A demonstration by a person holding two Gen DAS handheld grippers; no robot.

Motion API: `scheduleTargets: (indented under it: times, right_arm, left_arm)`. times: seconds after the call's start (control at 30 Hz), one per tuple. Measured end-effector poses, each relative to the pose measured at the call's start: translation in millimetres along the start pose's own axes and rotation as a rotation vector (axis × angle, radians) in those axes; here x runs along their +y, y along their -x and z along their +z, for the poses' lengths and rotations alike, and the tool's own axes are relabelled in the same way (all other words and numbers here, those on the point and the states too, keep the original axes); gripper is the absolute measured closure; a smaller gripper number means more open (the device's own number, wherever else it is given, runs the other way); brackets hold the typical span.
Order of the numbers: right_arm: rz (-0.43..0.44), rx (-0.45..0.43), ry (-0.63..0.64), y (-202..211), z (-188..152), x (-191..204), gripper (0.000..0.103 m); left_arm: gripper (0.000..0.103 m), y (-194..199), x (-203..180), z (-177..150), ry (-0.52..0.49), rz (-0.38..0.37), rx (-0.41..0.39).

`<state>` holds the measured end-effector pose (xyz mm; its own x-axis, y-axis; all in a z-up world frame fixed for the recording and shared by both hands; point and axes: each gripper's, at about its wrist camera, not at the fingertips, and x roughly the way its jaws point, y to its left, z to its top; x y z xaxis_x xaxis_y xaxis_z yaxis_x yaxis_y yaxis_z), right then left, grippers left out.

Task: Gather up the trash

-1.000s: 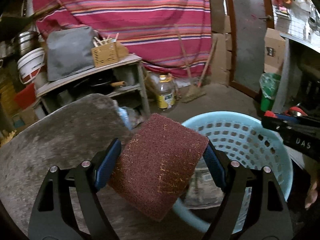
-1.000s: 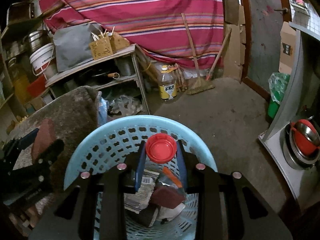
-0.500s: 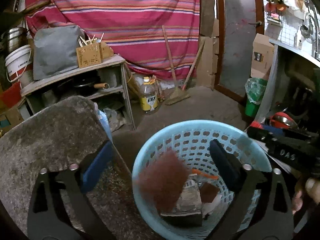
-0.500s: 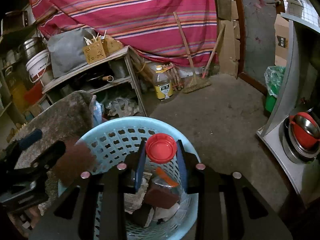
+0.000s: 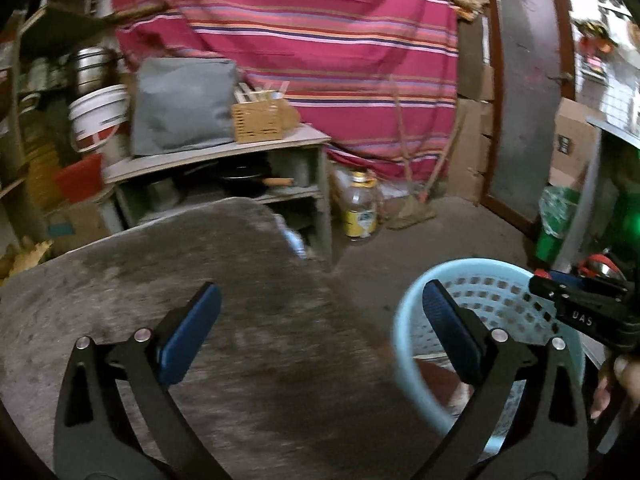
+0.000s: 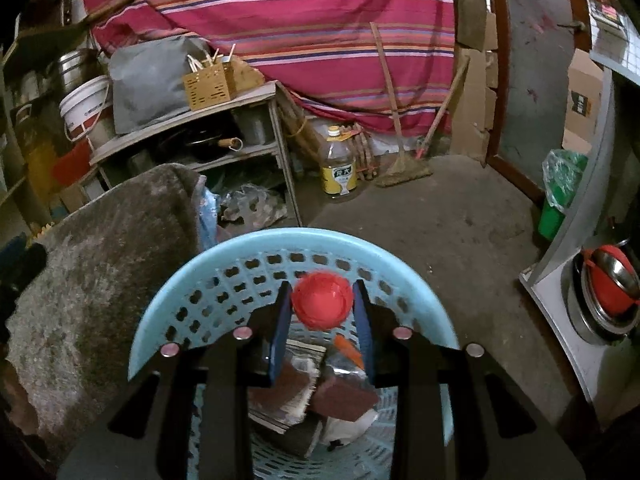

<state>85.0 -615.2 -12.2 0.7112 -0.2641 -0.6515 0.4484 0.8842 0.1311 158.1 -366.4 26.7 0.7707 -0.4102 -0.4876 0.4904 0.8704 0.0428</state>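
My left gripper (image 5: 320, 288) is open and empty, hovering over the grey stone table (image 5: 200, 260). The light blue basket (image 5: 404, 340) stands to its right, off the table's edge. My right gripper (image 6: 322, 285) hangs over that basket (image 6: 304, 240) with its jaws opening. A red-capped clear bottle (image 6: 322, 306) is between them, blurred and slipping down, the pads no longer pressing it. Maroon scouring pads (image 6: 344, 396) and folded papers (image 6: 296, 396) lie in the basket. The left wrist view shows the right gripper (image 5: 580, 312) at its right edge, held by a hand (image 5: 624, 376).
A shelf unit (image 6: 240, 100) with a wooden box (image 6: 208, 84) and grey bag stands beyond the table. On the floor are an oil jug (image 6: 340, 168), a broom (image 6: 400, 168) and a green bin (image 6: 560, 200). Stacked pots (image 6: 608, 292) sit at right.
The left gripper opened and dropped a maroon scouring pad into the basket, then swung left over the table. The right jaws widened a little and the bottle's cap sank and blurred.
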Motion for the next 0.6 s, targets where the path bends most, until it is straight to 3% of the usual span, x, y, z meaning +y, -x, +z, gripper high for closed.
scheduleTargets:
  times: [0.03,0.1,0.17,0.4,0.6]
  right_arm:
    - [0.001,-0.004,-0.003,0.1,0.6,3.8,0.044]
    - [-0.017,-0.031,-0.006,3.9,1.2,11.9,0.024]
    - [-0.018,-0.033,0.007,5.9,2.6,19.4,0.024]
    - [-0.019,-0.047,0.007,15.3,-3.2,41.5,0.008]
    - [-0.019,-0.086,0.018,34.9,-16.2,65.6,0.004]
  left_arm:
    - [0.005,3.0,7.2,0.0,0.007,0.012,-0.003]
    - [0.005,11.0,23.3,-0.3,0.015,0.043,-0.012]
    - [0.005,20.8,39.6,-2.3,0.017,0.083,-0.024]
    - [0.005,52.3,90.1,-12.7,0.045,0.152,-0.039]
    - [0.005,86.7,123.3,-31.1,0.041,0.217,-0.056]
